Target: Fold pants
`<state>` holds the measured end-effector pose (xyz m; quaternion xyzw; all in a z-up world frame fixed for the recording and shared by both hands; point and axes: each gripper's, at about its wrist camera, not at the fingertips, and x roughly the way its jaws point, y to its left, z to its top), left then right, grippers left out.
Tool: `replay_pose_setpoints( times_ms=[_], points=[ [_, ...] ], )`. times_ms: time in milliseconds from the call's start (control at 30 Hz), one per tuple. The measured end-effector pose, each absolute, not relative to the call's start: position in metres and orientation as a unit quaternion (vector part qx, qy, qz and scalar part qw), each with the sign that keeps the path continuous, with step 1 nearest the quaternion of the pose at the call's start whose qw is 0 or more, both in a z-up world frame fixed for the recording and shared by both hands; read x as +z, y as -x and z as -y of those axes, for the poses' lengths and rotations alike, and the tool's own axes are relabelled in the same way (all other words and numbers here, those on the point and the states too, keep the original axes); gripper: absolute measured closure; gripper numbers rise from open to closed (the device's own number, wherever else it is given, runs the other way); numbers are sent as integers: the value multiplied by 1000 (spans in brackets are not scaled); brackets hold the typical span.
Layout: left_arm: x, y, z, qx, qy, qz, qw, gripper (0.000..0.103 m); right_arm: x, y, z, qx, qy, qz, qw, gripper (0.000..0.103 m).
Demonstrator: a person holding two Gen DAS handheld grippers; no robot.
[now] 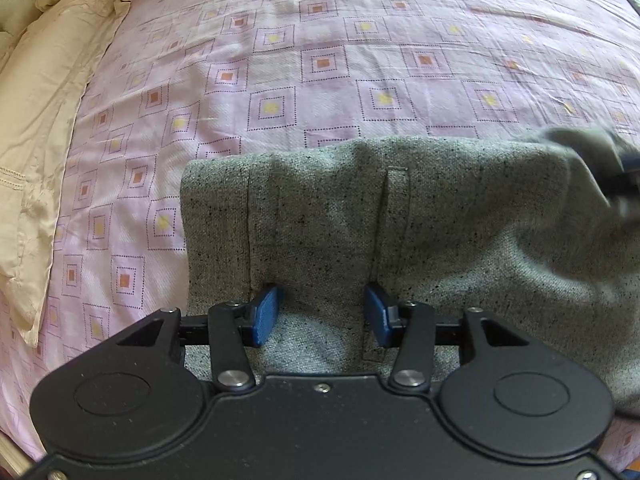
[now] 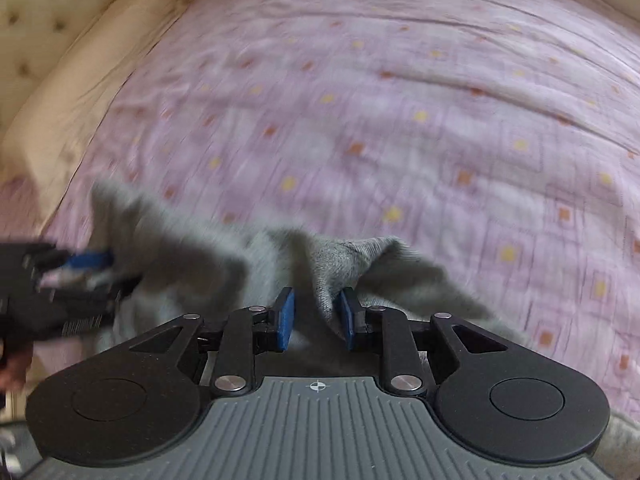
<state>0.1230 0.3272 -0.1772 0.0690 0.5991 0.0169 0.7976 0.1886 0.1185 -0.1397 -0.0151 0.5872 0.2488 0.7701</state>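
On a pink patterned bedsheet lie grey pants, part lifted; both the left gripper and right gripper have fingers apart around fabric, so closing firmly before lifting evenly seems wise.

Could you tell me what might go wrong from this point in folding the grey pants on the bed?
1. The left gripper has its jaws apart around the grey pants; if it lifts without closing, the cloth may slip out.
2. The right gripper has only a narrow ridge of cloth between its pads, with a visible gap, so its side could drop.
3. The right wrist view is blurred, suggesting fast motion that may skew the fold.
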Motion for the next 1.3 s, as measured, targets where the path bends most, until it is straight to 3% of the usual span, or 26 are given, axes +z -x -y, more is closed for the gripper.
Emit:
replay_pose_setpoints(
  times_ms=[200,433,467,500,600,667,767,867,1000,1200,1300],
  points=[
    [-178,-122,-327,13,-71,-597,799,48,-136,-215,-108,218,-40,-575,788,78],
    [-177,-119,-326,11,-71,-588,805,48,-154,-245,-101,194,-96,-613,760,77],
    [-176,-118,-326,11,-71,-587,807,48,-155,-244,-99,198,-106,-614,757,80],
    [-176,-117,-326,11,-71,-585,808,48,-154,-242,-99,201,-107,-609,760,101],
    [-174,-113,-328,9,-67,-578,813,47,-144,-250,-92,155,-89,-573,800,102],
    [-173,-107,-330,10,-61,-569,820,46,-155,-263,-85,131,-136,-595,781,102],
    [-166,-107,-325,-5,-89,-573,815,47,-149,-256,-103,156,-86,-587,790,101],
    [-142,-113,-324,-31,-97,-563,820,58,-146,-248,-109,174,-51,-580,794,101],
    [-117,-140,-322,-46,-88,-513,853,51,-149,-251,-101,158,-86,-578,796,101],
    [-170,-177,-339,15,-68,-603,795,54,-156,-258,-108,142,-72,-576,802,101],
    [-170,-157,-338,-3,-104,-574,812,54,-166,-268,-110,125,-75,-580,801,101]
  ],
)
